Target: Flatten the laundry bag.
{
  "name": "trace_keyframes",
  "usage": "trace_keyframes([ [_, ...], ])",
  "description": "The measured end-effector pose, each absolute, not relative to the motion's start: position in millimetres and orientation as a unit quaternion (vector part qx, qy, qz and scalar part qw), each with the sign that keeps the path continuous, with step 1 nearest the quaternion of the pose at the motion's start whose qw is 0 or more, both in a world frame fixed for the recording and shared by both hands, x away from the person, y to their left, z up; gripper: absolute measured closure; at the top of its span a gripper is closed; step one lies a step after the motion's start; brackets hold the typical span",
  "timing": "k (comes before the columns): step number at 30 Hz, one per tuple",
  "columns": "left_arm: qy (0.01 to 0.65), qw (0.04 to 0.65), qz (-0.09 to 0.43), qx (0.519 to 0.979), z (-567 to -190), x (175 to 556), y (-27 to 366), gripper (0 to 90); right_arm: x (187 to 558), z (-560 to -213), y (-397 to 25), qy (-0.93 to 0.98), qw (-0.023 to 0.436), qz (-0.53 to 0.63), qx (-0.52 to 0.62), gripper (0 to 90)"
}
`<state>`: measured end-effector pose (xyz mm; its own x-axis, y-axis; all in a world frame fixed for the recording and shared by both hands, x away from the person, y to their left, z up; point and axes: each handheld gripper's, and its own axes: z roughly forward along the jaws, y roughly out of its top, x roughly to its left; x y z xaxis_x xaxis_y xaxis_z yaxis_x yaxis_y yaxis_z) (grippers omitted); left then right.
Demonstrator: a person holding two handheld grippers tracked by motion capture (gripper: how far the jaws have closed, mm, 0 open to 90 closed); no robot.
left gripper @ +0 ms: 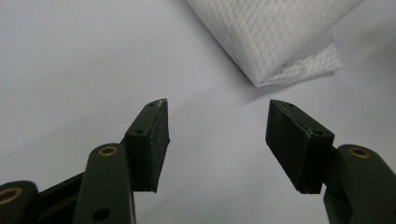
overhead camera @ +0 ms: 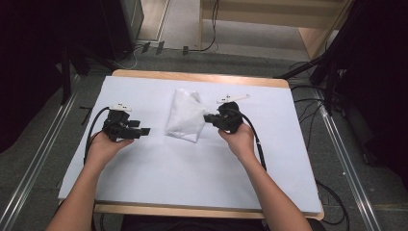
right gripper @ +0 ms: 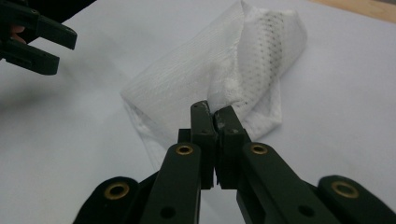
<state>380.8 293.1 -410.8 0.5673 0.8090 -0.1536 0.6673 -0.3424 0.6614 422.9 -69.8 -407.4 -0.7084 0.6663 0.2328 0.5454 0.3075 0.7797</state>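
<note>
A white quilted cloth (overhead camera: 185, 115) lies folded in the middle of the white-covered table (overhead camera: 159, 168). My right gripper (overhead camera: 208, 118) is at the cloth's right edge, shut on a pinched fold of the cloth (right gripper: 233, 84), which rises from the jaws in the right gripper view. My left gripper (overhead camera: 144, 131) hovers to the left of the cloth, open and holding nothing. In the left gripper view its fingers (left gripper: 152, 140) stand wide apart, with a corner of the cloth (left gripper: 280, 42) lying beyond them.
The table's wooden rim (overhead camera: 192, 75) shows at the far edge. Black cables (overhead camera: 312, 110) and dark stands flank the table on the grey floor. A wooden frame (overhead camera: 308, 29) stands behind.
</note>
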Motion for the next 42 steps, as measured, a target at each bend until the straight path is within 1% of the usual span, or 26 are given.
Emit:
trace_keyframes([
  [5,0.462,0.350,0.102,0.808,-411.6,378.4,298.6,40.3,426.1,-395.6,-52.2,0.813,0.069,0.453,0.358,90.0],
  [9,0.466,0.347,0.103,0.808,-412.3,376.7,302.4,40.4,434.5,-388.7,-24.4,0.823,0.070,0.451,0.339,90.0],
  [28,0.482,0.345,0.105,0.798,-414.3,366.4,316.0,40.3,456.0,-402.9,59.8,0.848,0.042,0.428,0.311,89.9],
  [30,0.484,0.346,0.105,0.797,-414.7,365.7,316.7,40.3,457.1,-403.6,65.1,0.849,0.039,0.427,0.308,88.3],
  [32,0.484,0.347,0.104,0.797,-415.2,365.0,317.5,40.3,458.0,-403.3,69.9,0.850,0.034,0.429,0.303,84.6],
  [34,0.485,0.346,0.102,0.796,-415.5,364.6,318.0,40.3,457.9,-401.3,72.7,0.853,0.031,0.427,0.297,83.8],
  [37,0.487,0.346,0.102,0.795,-415.8,364.2,318.4,40.2,458.0,-396.6,72.7,0.851,0.029,0.433,0.294,75.0],
  [40,0.488,0.347,0.102,0.794,-415.8,364.0,318.3,40.2,458.2,-389.0,66.6,0.846,0.042,0.442,0.296,64.5],
  [42,0.486,0.345,0.101,0.797,-415.9,364.3,318.4,40.2,458.7,-384.4,60.4,0.841,0.040,0.447,0.301,61.5],
])
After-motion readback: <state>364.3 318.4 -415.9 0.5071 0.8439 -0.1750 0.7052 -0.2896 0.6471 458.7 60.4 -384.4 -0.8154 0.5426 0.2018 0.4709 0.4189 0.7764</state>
